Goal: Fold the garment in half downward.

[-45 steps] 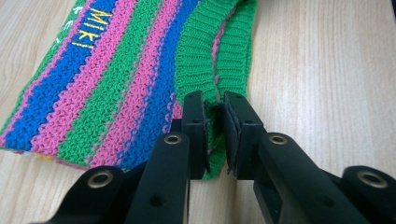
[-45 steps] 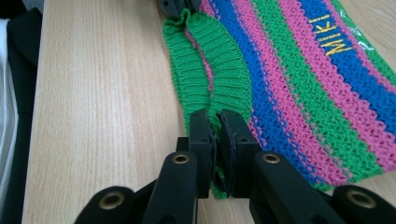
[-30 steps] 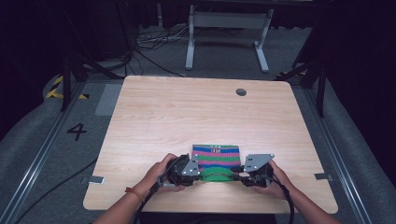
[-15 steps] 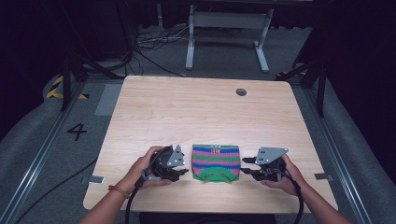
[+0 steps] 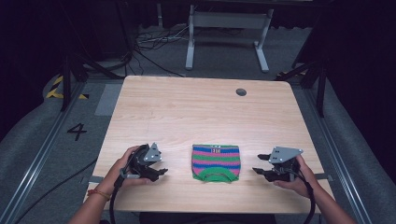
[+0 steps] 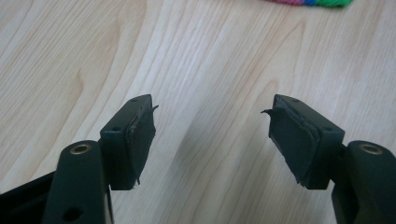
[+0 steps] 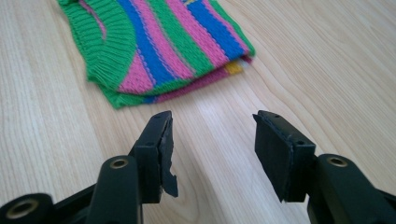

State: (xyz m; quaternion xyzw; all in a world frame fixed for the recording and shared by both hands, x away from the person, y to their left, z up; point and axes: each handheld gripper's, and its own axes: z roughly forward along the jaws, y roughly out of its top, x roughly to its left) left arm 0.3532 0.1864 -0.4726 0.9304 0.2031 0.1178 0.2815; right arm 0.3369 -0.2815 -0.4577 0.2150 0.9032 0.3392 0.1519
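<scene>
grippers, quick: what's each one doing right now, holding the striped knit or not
left gripper: open, jaws just widened, nothing between them.
right gripper: open, jaws just widened, nothing held; the folded striped knit lies apart on the table.

A pale wooden table (image 5: 187, 116) with rounded corners stands on grey floor (image 5: 42, 144); a round cable hole (image 5: 241, 92) sits near its far right edge; one folded striped knit (image 5: 215, 162) (green, pink and blue, green ribbed hem toward the near edge) lies flat on the near middle, apart from every edge.
</scene>
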